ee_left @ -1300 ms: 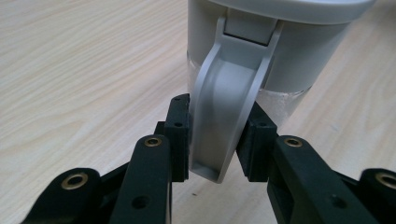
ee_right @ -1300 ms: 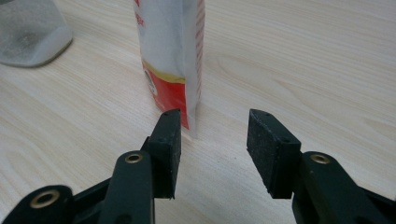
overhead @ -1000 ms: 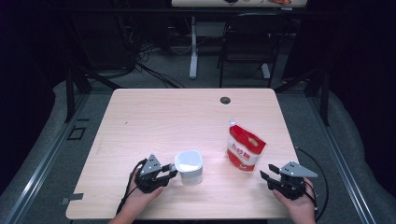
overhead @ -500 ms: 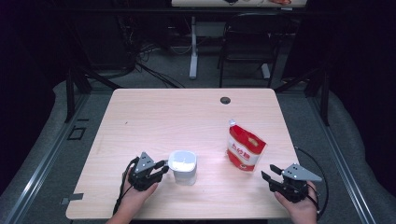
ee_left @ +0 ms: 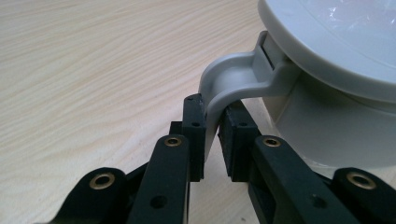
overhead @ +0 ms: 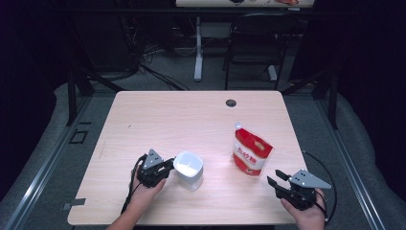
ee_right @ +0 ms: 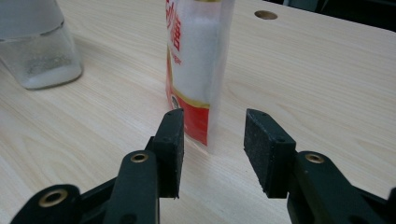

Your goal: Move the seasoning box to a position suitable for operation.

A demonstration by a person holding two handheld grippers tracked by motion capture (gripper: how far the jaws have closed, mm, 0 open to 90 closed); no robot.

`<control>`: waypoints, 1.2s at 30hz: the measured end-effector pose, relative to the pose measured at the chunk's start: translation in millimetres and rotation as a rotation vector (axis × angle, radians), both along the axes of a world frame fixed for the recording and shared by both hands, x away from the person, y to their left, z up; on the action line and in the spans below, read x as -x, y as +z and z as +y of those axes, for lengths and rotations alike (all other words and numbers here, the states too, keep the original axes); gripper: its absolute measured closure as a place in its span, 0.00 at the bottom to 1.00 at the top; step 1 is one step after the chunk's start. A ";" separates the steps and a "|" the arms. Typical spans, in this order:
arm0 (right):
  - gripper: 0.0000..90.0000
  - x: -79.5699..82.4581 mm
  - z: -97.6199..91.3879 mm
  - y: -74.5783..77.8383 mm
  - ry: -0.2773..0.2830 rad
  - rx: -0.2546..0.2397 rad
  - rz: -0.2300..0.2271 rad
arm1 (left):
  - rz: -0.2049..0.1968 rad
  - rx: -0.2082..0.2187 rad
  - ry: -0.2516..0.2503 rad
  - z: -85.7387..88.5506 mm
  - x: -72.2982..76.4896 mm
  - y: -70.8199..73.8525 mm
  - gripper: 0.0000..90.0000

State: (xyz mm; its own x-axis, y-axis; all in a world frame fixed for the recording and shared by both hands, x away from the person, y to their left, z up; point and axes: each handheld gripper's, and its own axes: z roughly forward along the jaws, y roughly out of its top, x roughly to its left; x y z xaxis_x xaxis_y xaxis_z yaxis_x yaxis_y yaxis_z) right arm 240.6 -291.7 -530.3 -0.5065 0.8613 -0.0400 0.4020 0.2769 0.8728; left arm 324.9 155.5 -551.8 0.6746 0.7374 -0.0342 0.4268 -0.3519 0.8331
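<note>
- My left tongs (overhead: 168,166) have just been closing and now clamp the grey handle (ee_left: 229,84) of the white container (overhead: 188,168), near the counter's (overhead: 191,120) front edge.
- My right tongs (overhead: 274,178) have just been narrowing a little; still apart, gripping nothing.
- Red-and-white pouch (overhead: 251,152) stands upright just ahead of the right tongs, well apart from the container; bare counter between them.
- Round hole (overhead: 231,103) near the counter's far edge; chair (overhead: 253,43) and cables on the floor beyond.
- Left gripper view shows the pads on the handle; high view too small for that.
- Right gripper view shows white grains in the pouch and at the container's bottom.
- Pouch print is unreadable and the container's far side is cut off.
</note>
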 end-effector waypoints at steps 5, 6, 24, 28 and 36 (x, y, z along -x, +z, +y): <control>0.67 3.0 4.0 4.2 0.007 -0.007 -0.010 | 0.003 -0.011 -0.050 -5.1 -13.8 1.3 0.90; 0.67 3.0 4.0 4.2 0.007 -0.007 -0.010 | 0.003 -0.012 -0.063 -6.3 -16.5 1.2 0.90; 0.87 12.9 12.1 19.9 0.067 0.002 -0.046 | 0.048 0.034 -0.067 12.8 0.0 21.1 0.73; 0.88 13.7 18.3 22.1 0.102 -0.003 -0.048 | 0.054 0.082 -0.051 20.1 -0.9 28.0 0.73; 0.87 11.0 40.8 20.5 0.183 0.011 -0.023 | 0.053 0.125 -0.031 23.9 -1.1 38.2 0.71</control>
State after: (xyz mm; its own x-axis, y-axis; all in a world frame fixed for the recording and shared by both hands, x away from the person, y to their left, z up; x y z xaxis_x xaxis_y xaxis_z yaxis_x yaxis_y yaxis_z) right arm 229.6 -250.9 -509.9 -0.6533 0.7545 -0.0624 0.3241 0.3532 0.8776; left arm 326.0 179.4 -513.6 0.6916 0.7041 -0.1610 0.4622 -0.2601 0.8478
